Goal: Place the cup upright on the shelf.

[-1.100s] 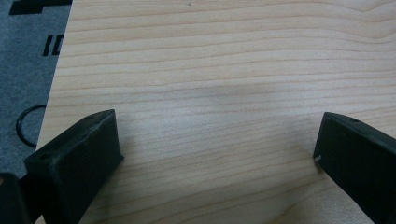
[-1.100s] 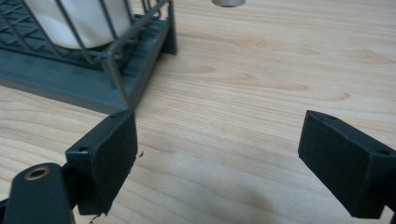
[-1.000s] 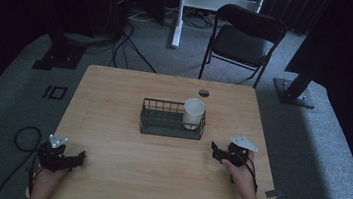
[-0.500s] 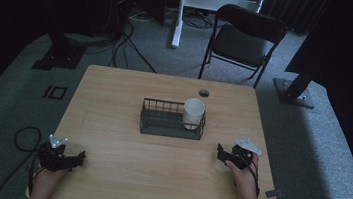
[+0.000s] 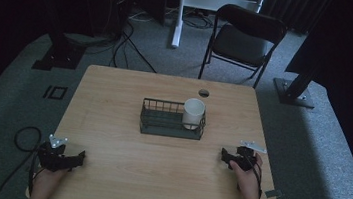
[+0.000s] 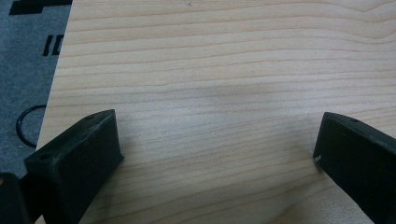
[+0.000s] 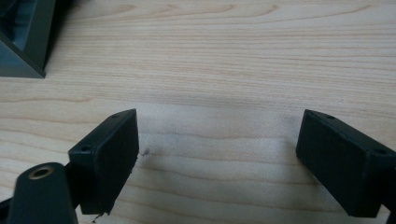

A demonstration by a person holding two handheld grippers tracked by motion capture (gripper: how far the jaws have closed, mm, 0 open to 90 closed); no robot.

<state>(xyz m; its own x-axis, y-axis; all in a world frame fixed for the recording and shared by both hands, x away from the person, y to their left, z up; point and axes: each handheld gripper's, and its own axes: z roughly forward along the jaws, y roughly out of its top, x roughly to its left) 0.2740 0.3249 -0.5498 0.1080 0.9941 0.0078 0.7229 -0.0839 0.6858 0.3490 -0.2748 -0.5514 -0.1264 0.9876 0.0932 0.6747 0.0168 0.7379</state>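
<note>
Left gripper (image 5: 76, 158): rests low at the table's (image 5: 114, 97) front-left corner, held in the person's left hand (image 5: 47, 178); jaws spread wide with nothing between them but bare wood; it looks parked, well apart from the work.

Right gripper (image 5: 225, 158): sits near the table's right edge toward the front, in the right hand (image 5: 247, 178), jaws pointing inward toward the rack; jaws wide apart and empty, which I judge to be readiness for a reach.

White cup (image 5: 193, 113): stands upright inside the wire rack (image 5: 161, 128), at its right end, close against the right wall; the rack sits at the table's middle, a little toward the far edge; the cup is the nearer thing for the right gripper, so that hand seems the likely one to fetch it.

High view adds: the whole layout; both hands, the cup in its rack, a round hole (image 5: 204, 92) near the far edge, a folding chair (image 5: 241, 39) beyond the table.

Left gripper view adds: the wood grain under its jaws, the table's left edge with grey floor (image 6: 28, 70) beyond, a loop of cable (image 6: 21, 126) on that floor.

Right gripper view adds: a dark corner of the rack (image 7: 25, 42) at upper left, showing that gripper is near the rack but apart from it; a faint scuff on the wood (image 7: 210, 126) between the jaws.
</note>
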